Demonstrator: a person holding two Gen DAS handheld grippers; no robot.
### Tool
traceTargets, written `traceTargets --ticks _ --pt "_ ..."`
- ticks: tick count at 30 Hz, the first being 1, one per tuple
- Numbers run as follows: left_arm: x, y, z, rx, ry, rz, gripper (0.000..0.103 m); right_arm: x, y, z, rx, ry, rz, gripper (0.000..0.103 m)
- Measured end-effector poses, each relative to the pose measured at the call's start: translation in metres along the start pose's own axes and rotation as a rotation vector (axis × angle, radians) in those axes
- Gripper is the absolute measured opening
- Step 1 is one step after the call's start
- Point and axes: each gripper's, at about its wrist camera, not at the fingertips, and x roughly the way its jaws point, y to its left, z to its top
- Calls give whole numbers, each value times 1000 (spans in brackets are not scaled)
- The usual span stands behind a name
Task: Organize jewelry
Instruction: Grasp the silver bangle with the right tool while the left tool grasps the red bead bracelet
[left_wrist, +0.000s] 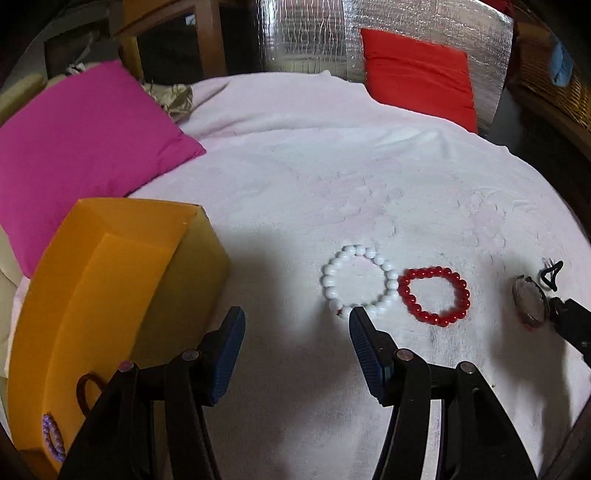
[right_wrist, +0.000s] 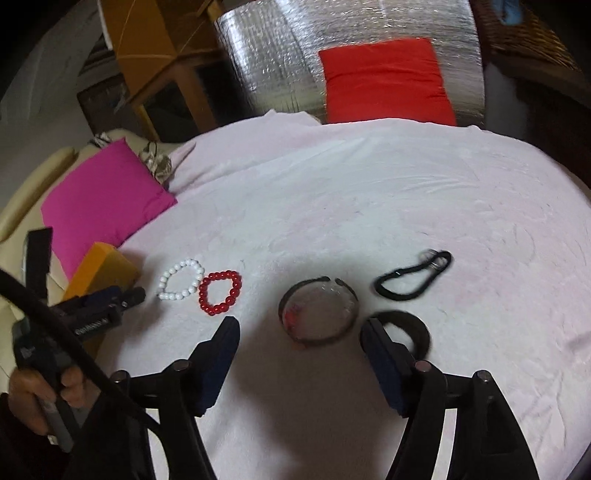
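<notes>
**On the bed: jewelry laid out, both claws spread and empty**

At far left, an orange box (left_wrist: 110, 295) sits on the pale pink bed cover (left_wrist: 295, 166), beside a magenta pillow (left_wrist: 81, 147). A purple bead bracelet (left_wrist: 51, 437) and a dark hair tie (left_wrist: 86, 391) lie inside the box. The left claw (left_wrist: 295, 325) hovers just right of the box, jaws spread, nothing between them; its right fingertip (left_wrist: 360, 321) overlaps the near edge of the white bead bracelet (left_wrist: 356, 282). Touching that bracelet on its right is the red bead bracelet (left_wrist: 434, 295). Both lie flat on the cover.

Further right, a clear bangle (right_wrist: 319, 314) rests between the tips of the right claw (right_wrist: 299, 332), jaws spread, pads not pressing on it. A dark band (right_wrist: 410, 325) curves behind the right fingertip (right_wrist: 373, 332). A black cord loop (right_wrist: 413, 275) lies beyond it, apart. A red pillow (right_wrist: 384, 85) stands at the far edge against silver foil. A hand (right_wrist: 37, 398) grips the left handle.
</notes>
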Motion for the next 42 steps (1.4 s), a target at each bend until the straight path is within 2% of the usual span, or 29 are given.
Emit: traceTargets --ticks 2,6,10,12,14,15,16,19,25,29,34,37,40,42 --pt "2 1 3 1 6 -23 60 11 1 3 -7 18 -27 73" --pt "7 -9 6 41 14 -46 60 31 -3 8 5 66 -26 73" --pt "25 -16 7 85 61 -59 60 44 4 11 -38 98 -68 73" --pt "32 -16 6 76 82 -63 61 48 8 10 -69 109 -92 73" --pt "35 -17 8 62 68 -84 66 47 10 9 -87 106 -104 72" --pt "35 -18 9 53 62 -98 67 46 10 8 -91 101 -112 65" --pt "35 -21 9 46 61 -106 67 47 10 8 -96 97 -122 64" --pt "33 -25 10 31 56 -90 67 45 8 6 -92 85 -107 64" --pt "17 -44 9 88 2 -107 67 28 -4 5 -49 46 -71 64" --pt "9 -60 5 132 -16 -149 67 7 -13 9 -10 -3 -64 64" --pt "-5 -84 2 198 -64 -193 67 -18 -49 11 134 -62 -36 64" --pt "0 -93 0 213 -45 -191 67 -25 -66 9 190 -73 -58 64" --pt "8 -92 -3 189 0 -247 66 -25 -73 7 205 -59 -72 64" --pt "12 -92 -5 177 28 -292 45 -25 -73 6 204 -52 -74 64"
